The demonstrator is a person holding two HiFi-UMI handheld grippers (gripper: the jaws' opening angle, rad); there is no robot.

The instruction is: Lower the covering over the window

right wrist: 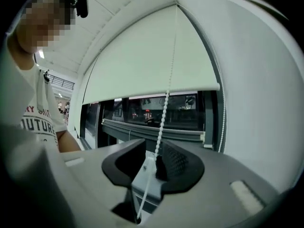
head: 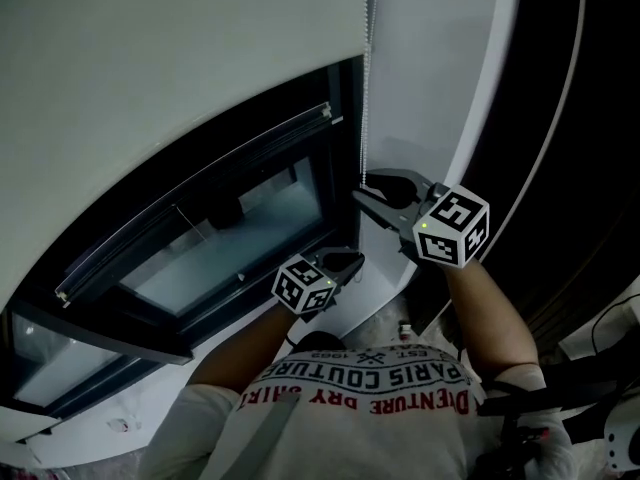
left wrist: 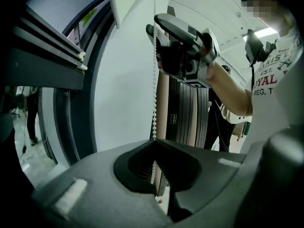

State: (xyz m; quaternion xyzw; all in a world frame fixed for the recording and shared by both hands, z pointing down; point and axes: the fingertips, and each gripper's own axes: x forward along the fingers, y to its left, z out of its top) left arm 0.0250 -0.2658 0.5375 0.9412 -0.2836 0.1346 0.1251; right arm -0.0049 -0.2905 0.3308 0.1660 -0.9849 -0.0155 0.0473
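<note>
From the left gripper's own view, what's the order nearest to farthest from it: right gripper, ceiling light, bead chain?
1. Bead chain, clamped between its jaws.
2. Right gripper, higher up the chain.
3. Ceiling light, far upper right.

White short-sleeved T-shirt point(head: 350, 408) with red lettering; dark grey left gripper point(head: 349, 261) and right gripper point(head: 362, 185), each bearing a black-and-white marker cube point(head: 452, 226)

The blind point(head: 150, 58) is off-white, its bead chain point(head: 366, 88) white, the window frame point(head: 342, 138) black (marker cubes point(head: 452, 226): black-and-white squares).
</note>
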